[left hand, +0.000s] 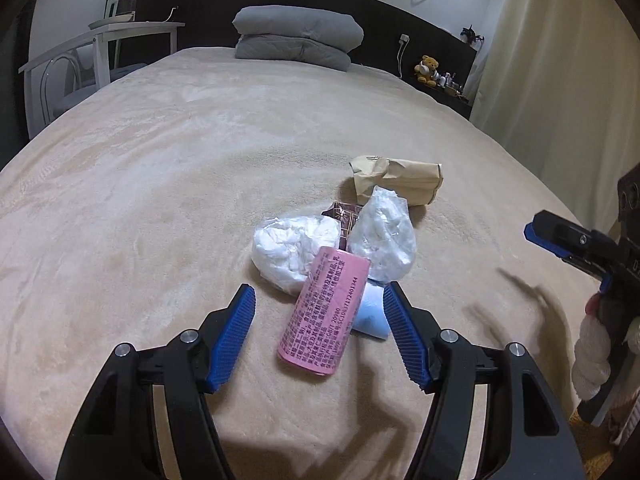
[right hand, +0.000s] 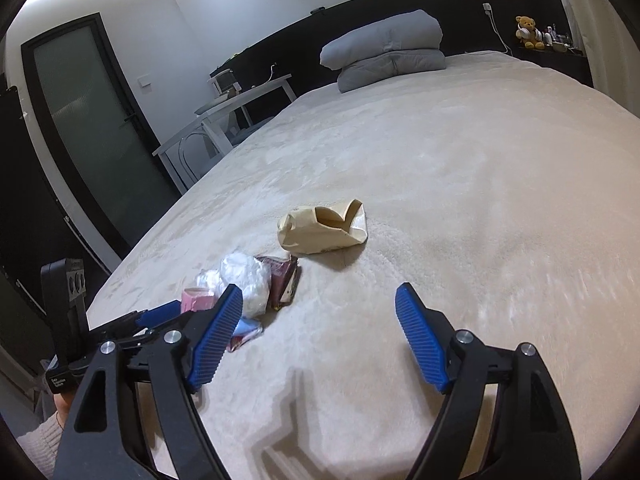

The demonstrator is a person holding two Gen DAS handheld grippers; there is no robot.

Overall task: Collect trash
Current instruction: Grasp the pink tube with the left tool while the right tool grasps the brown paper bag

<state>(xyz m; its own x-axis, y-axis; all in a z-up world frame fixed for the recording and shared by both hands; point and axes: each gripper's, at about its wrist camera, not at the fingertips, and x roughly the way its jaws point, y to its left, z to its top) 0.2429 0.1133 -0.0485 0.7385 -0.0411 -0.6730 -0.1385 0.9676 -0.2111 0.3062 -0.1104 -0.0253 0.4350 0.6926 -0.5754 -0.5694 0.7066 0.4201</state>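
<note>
**Op:** Pink wrapper (left hand: 324, 312) first, I reckon. It lies on the bed (left hand: 160, 184) at the near end of the trash pile, right between the fingers of my left gripper (left hand: 319, 311), which stand spread and touch nothing.

**Spotter:** How will it take a squeeze?

**Op:** Looks like printed film round a roll, so light and probably slick; it may crush a little. I'd pinch across its middle, not its end.

**Spotter:** And around it?

**Op:** Two clear bags stuffed with white (left hand: 294, 246) (left hand: 382, 240) sit just beyond it, touching it. Soft, nearly weightless, crinkly; any bunched fold will do. A blue scrap (left hand: 372, 314) peeks out at its right, a dark packet (left hand: 344, 216) between the bags.

**Spotter:** Right side?

**Op:** Right gripper (right hand: 319, 310) is spread wide over bare blanket, holding nothing. The paper bag (right hand: 320, 228) lies ahead of it, apart from the pile, mouth gaping. Stiffish, creased, light; I'd take the open lip.
</note>
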